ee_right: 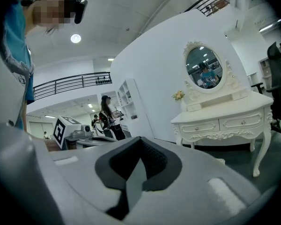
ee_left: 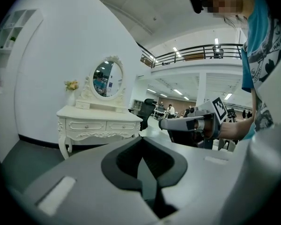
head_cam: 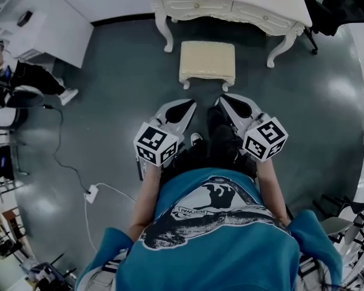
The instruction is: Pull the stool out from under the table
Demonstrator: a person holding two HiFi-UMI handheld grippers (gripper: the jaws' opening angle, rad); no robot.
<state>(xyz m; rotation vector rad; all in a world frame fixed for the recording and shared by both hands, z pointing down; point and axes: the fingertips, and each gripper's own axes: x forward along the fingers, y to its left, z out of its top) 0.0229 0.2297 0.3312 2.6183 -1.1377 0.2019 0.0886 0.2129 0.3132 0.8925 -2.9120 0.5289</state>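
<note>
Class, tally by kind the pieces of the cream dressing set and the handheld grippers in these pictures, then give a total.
Dressing table: 1
Stool: 1
Oval mirror: 1
Grippers: 2, the left gripper and the right gripper
Total: 5

Readable text: none in any of the three views.
Shirt print (head_cam: 209,208): a banner under a dark figure carries a few small letters, too small and skewed to make out.
Left marker cube (head_cam: 156,143): black-and-white square patterns only, no letters or digits.
Right marker cube (head_cam: 265,138): the same kind of square patterns, no letters or digits.
Shirt print seen in the left gripper view: dark shapes, unreadable.
</note>
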